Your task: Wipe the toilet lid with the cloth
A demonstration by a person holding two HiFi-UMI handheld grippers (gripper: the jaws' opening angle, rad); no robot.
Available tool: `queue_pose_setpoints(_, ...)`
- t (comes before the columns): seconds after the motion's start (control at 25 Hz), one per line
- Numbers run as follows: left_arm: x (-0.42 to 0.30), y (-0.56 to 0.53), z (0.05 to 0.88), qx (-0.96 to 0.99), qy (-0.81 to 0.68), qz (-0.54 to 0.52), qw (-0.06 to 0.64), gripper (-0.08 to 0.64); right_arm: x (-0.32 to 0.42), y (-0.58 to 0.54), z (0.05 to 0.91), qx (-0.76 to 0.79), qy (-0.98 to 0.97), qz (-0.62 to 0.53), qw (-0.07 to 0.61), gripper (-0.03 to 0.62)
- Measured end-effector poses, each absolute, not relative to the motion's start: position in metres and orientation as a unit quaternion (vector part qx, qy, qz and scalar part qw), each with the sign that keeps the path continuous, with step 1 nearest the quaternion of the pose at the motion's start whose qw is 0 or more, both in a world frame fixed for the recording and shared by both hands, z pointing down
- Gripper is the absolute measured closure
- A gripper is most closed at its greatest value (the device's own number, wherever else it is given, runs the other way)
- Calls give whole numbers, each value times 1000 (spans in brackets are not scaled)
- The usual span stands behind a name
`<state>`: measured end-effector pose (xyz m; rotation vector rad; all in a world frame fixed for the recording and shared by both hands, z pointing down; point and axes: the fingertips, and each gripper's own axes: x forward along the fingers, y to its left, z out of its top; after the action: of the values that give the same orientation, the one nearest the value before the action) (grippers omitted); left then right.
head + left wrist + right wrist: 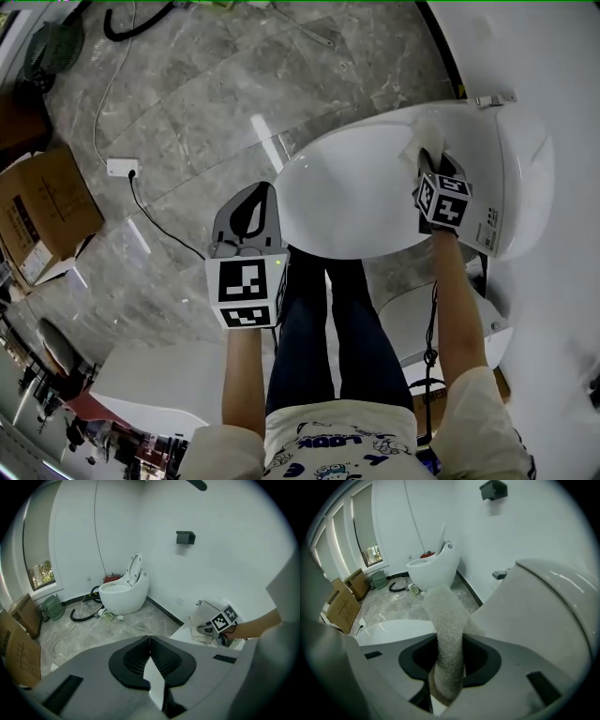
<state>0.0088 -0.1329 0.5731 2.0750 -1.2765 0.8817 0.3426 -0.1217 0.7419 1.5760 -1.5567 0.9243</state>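
At hinge end of the toilet lid [347, 202], R gripper [429, 161] is clamped on the cloth [419, 141], which pokes fwd of its jaws. The lid's long axis runs leftward from there, so prob. wipe that way. L gripper [253, 202] is closed on nothing, just off the nose end.

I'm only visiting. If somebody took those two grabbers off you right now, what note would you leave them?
Right gripper: shut on the cloth, which sits at the right end of the closed toilet lid in the head view.
Left gripper: shut, empty, held beside the lid's left edge, above the floor.
Done: cannot tell how much is wiped; the lid shows no marks.
Left: probably sweep the cloth across the rest of the lid.
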Motion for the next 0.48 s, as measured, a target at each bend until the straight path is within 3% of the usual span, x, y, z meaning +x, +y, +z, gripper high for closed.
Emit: queue_pose_setpoints(0.48,-12,-124,589,763,-480,328,282,555,337,-126,772,615,-573,391,374,469)
